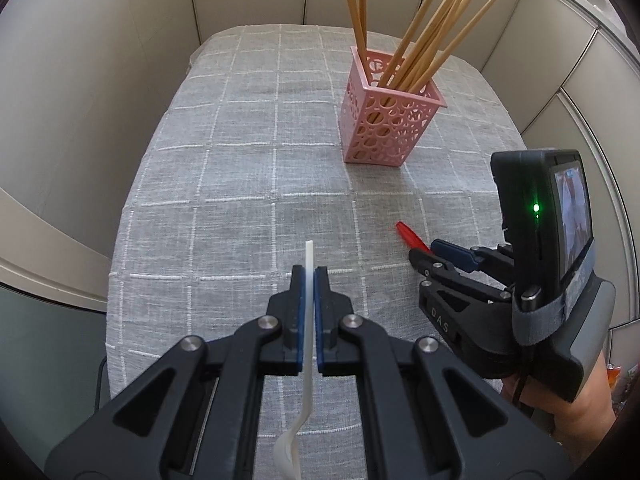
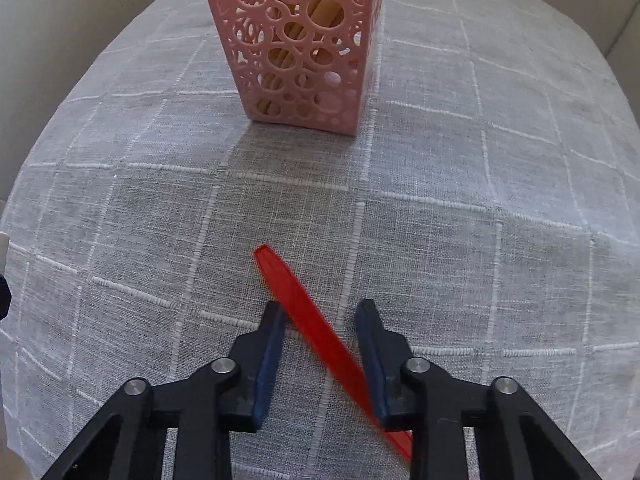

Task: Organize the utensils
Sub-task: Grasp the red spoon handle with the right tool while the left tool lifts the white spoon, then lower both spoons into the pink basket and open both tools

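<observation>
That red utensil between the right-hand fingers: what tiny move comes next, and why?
Probably close the right gripper. Its jaws stand open on either side of the red utensil, which lies slantwise on the tablecloth, ungripped. The pink basket waits ahead.

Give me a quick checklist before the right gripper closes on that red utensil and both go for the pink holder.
1. Left gripper clamped on the white utensil: ok.
2. Red utensil between the right gripper's open jaws: ok.
3. Red utensil square to the jaws: not ok, it lies diagonally.
4. Pink holder upright on the tablecloth: ok.
5. Room left in the holder beside the chopsticks: cannot tell.
6. Which end of the red utensil faces forward: cannot tell.
</observation>
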`<state>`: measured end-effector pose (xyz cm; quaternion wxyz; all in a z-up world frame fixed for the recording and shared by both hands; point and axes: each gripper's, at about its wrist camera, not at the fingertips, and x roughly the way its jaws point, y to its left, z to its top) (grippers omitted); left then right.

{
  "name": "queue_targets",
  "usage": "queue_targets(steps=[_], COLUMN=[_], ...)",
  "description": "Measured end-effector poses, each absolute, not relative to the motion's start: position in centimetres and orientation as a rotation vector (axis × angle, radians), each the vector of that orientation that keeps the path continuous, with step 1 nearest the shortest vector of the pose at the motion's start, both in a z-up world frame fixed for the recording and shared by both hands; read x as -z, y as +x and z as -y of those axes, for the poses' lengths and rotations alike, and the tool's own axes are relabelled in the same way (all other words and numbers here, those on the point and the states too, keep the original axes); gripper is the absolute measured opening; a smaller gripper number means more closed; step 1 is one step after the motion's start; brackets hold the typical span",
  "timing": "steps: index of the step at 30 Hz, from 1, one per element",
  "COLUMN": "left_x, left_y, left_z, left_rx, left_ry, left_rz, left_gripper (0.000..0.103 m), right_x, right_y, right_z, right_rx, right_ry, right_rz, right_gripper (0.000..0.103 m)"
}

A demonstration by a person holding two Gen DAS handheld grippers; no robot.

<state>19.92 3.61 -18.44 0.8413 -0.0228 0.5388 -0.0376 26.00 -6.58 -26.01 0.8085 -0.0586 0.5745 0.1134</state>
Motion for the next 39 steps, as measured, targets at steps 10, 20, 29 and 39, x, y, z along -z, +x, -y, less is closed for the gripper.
queue_targets(steps=[10, 20, 29, 39], left_x=[17.8, 13.3, 7.6, 4.8], left_y=[19.5, 18.2, 17.5, 22.7], left_z=[-4.0, -3.8, -3.3, -2.1], left_rx=[0.097, 0.135, 0.13, 0.19], left_ry=[-0.077, -0.149, -0.168, -0.132], left_rz=[-1.099, -0.943, -0.717, -0.476], left_gripper=[0.005, 0.005, 0.005, 0.005], right_x=[23.9, 16.3, 10.1, 6.1], right_y=[25.2, 22.3, 21.2, 25.3], right_z=[9.4, 13.4, 14.6, 13.2], right_rx=[-0.281, -0.301, -0.28, -0.263], right_ry=[0.005, 0.114, 0.19, 0.197], right_rz=[-1.184, -0.961, -0.696, -0.454], right_gripper=[0.012, 0.012, 0.012, 0.012])
